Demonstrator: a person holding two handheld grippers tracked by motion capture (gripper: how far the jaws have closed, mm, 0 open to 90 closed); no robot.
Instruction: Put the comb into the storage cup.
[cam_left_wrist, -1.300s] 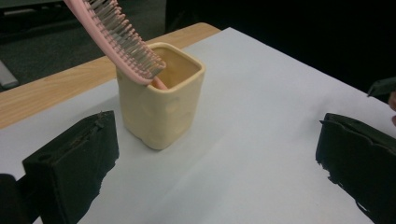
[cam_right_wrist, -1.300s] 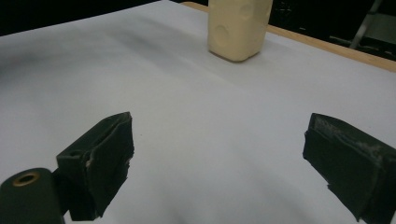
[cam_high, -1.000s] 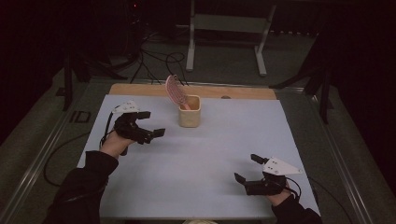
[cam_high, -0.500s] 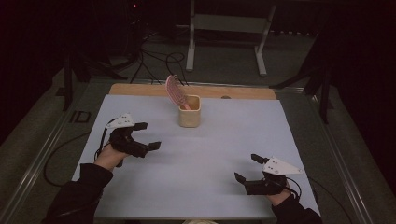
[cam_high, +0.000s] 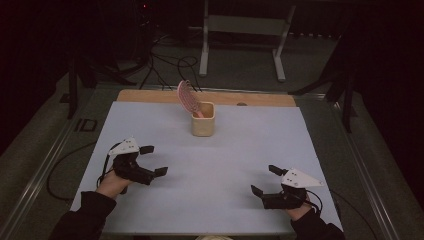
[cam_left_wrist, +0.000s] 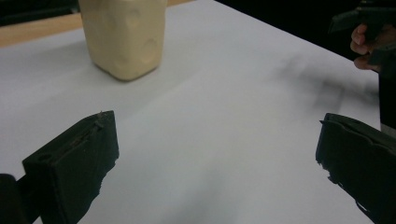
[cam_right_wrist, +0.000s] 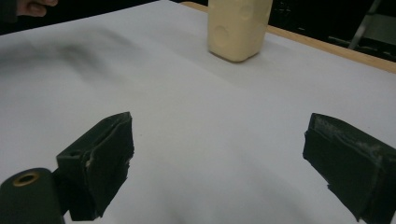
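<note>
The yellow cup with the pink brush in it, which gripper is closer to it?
Left. The left gripper sits in front of the cup, off to its left. The right gripper is farther, near the table's front right. Both are open.

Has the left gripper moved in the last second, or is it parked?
Yes. The left gripper has pulled back from the beige cup toward the person's edge of the table, jaws wide open. The cup and the pink brush in it stand as before.

Dark lab: white-topped table (cam_high: 150, 125), floor cables (cam_high: 165, 65), metal stand (cam_high: 245, 25).
</note>
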